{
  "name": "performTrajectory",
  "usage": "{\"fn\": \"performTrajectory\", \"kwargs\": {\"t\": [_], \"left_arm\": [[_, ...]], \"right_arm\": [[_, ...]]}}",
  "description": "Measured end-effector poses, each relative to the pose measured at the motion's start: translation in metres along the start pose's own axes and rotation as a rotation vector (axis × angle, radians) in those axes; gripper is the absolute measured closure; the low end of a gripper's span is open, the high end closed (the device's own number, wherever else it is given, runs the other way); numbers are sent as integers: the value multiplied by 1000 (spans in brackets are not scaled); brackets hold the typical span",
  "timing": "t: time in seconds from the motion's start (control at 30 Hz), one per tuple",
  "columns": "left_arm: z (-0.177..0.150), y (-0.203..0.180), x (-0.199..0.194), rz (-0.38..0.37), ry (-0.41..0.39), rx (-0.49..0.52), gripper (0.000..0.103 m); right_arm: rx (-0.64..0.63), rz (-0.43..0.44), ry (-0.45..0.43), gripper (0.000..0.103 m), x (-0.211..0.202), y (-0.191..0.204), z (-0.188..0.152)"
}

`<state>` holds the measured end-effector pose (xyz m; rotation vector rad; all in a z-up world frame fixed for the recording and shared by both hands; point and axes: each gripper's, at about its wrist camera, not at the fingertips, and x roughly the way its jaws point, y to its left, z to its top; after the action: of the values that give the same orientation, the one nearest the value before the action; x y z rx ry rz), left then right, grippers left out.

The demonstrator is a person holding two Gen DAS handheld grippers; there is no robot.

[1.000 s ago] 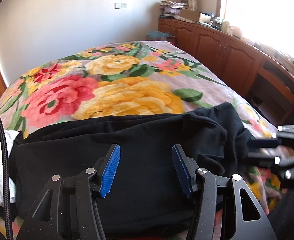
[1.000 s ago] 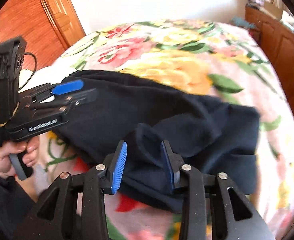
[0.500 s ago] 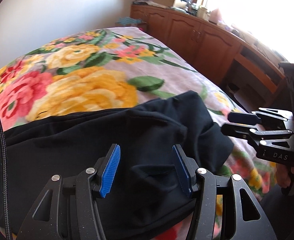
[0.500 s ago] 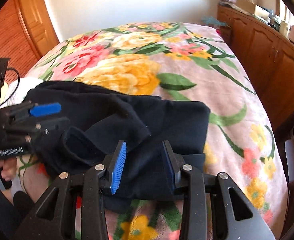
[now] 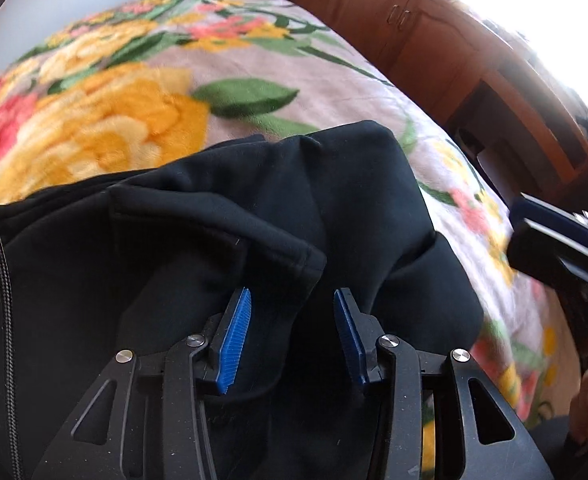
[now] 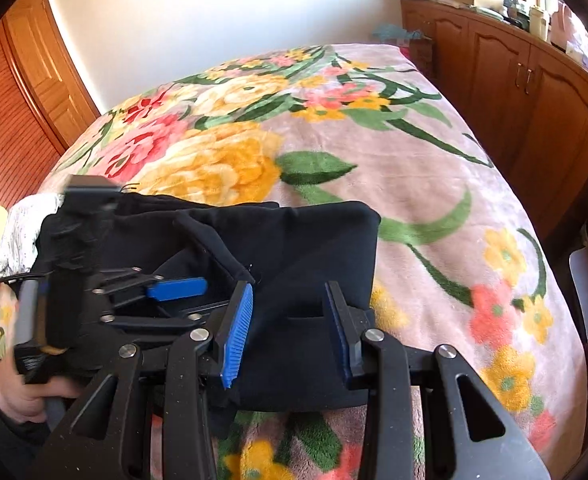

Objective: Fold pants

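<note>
The black, soft, fleecy pants (image 6: 294,248) lie bunched across the near end of the bed's pink floral plush blanket (image 6: 434,184), already doubled into a thick rectangle with one cuffed hem flopped loosely over the top of the pile. From my left gripper (image 5: 292,332) I see that hem just ahead of the blue ribbed pads; the jaws have just been closing in, yet a clear gap shows on both sides and cloth only lies beneath and between them, so I read this tool as released, not yet biting. My right gripper (image 6: 290,328) hovers over the pants' near right corner with its jaws parted about as far, fabric below them but nothing pinched, so it too holds nothing. In the right wrist view the left gripper sits over the pants' left half, my hand (image 6: 26,396) on its grip. I judge the step in hand to be taking the loose hem to tidy or carry it over. To do that well I would sink the left pads until they straddle the cuff's thick stitched edge, catch every layer, and keep the right tool ready to pin the corner so the pile does not slide. Beyond the pants, on the blanket's left edge, a white speckled cloth (image 6: 26,224) peeks out.
</note>
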<state>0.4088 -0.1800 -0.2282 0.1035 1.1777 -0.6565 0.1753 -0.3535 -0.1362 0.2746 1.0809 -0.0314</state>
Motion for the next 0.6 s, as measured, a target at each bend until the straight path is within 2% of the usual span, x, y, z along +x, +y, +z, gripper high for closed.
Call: {"fn": "performTrajectory", "kwargs": {"t": [0.1, 0.17, 0.2, 0.23, 0.33, 0.5, 0.6], "left_arm": [[7, 2, 12, 54, 33, 2, 58], [8, 0, 13, 108, 44, 17, 75], [8, 1, 9, 134, 28, 28, 89], [7, -1, 2, 121, 15, 34, 95], [1, 13, -35, 140, -62, 31, 97], [-14, 73, -97, 162, -139, -38, 97], [-25, 110, -121, 170, -162, -68, 98]], "right_arm": [[17, 13, 1, 66, 0, -3, 0], [19, 17, 5, 66, 2, -3, -1], [18, 22, 10, 66, 3, -2, -1], [15, 26, 13, 66, 4, -1, -2], [-2, 39, 25, 66, 7, 4, -3], [-45, 70, 39, 66, 11, 21, -3], [-69, 112, 59, 66, 17, 37, -3]]}}
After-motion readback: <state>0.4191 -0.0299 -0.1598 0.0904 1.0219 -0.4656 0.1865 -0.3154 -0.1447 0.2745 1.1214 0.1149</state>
